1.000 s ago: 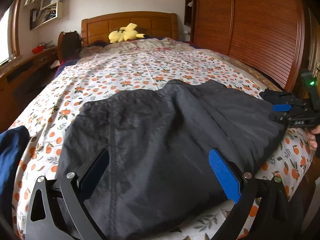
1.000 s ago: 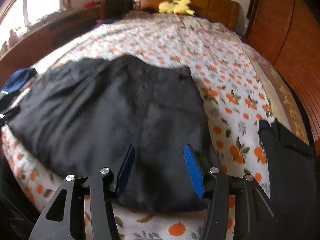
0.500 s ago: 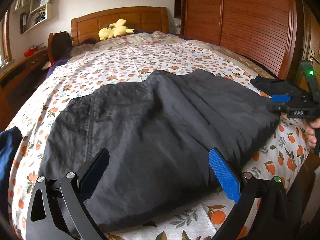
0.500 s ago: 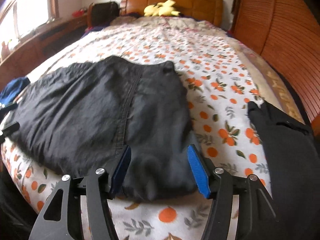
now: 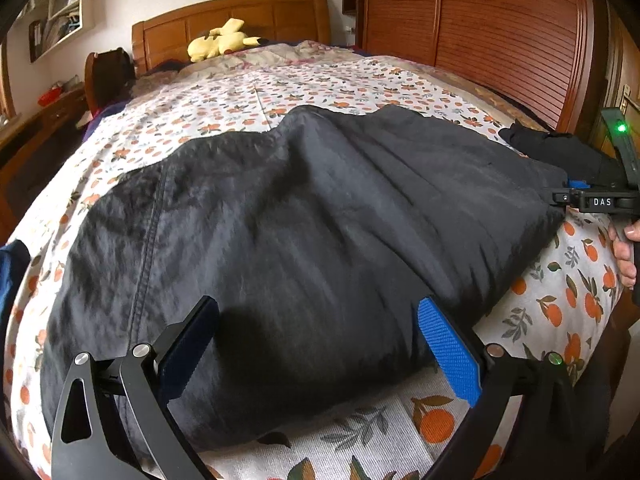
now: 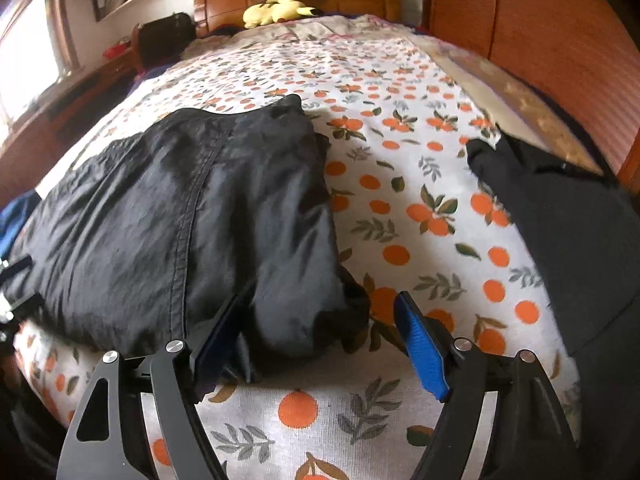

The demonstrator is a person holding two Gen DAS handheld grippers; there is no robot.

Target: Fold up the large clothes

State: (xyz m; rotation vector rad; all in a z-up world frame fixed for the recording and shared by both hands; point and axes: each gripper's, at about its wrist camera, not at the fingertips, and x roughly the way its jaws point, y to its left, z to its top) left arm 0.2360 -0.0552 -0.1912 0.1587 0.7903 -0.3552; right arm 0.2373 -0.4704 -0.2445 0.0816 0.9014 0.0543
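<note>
A large dark grey garment [image 5: 304, 232] lies folded flat across the near end of the bed; it also shows in the right wrist view [image 6: 188, 220]. My left gripper [image 5: 316, 340] is open, its blue pads low over the garment's near edge. My right gripper [image 6: 316, 336] is open, its jaws on either side of the garment's near right corner, empty. The right gripper also shows at the far right of the left wrist view [image 5: 576, 194], beside the garment's right edge.
The bed has an orange-print sheet [image 6: 400, 184]. A second black garment [image 6: 568, 232] lies at the bed's right edge. A blue cloth [image 5: 10, 264] sits at the left edge. A yellow plush [image 5: 220, 40] is by the headboard. A wooden wardrobe [image 5: 480, 32] stands on the right.
Both grippers have pulled back toward the foot of the bed and dropped lower. The garment's near edge now lies between the jaws instead of under them.
</note>
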